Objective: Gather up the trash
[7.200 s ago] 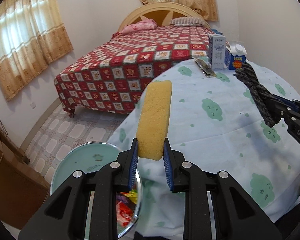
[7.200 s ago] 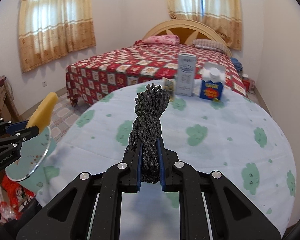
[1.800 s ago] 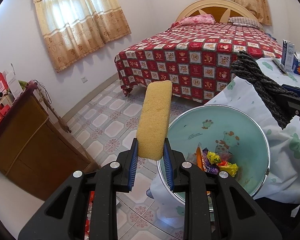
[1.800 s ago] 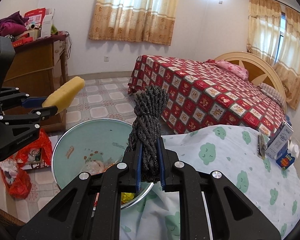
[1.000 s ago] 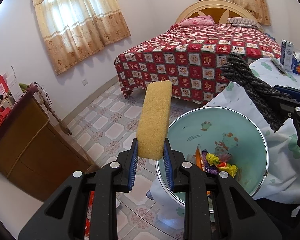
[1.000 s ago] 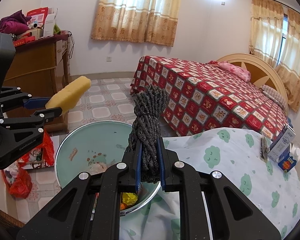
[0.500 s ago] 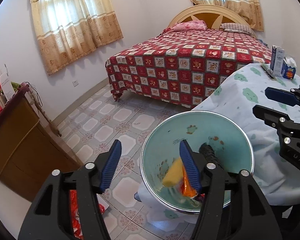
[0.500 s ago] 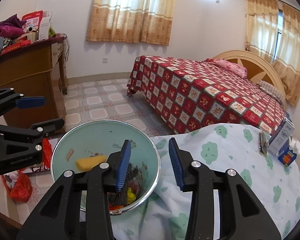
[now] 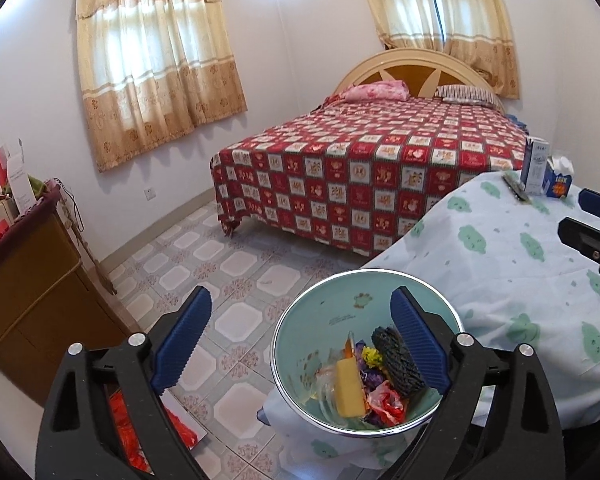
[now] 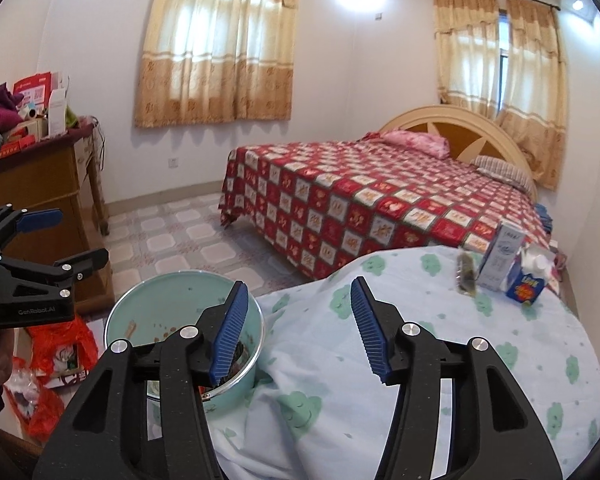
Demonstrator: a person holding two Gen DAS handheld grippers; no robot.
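A yellow sponge (image 9: 350,388) and a dark rope bundle (image 9: 398,360) lie inside the mint-green bin (image 9: 320,312) among colourful wrappers (image 9: 382,400).

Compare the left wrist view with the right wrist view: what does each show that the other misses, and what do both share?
Only the left view looks into the bin, showing the yellow sponge and dark rope bundle lying inside. Only the right view shows the red bags beside the wooden cabinet. Both show the bed, tablecloth and cartons.
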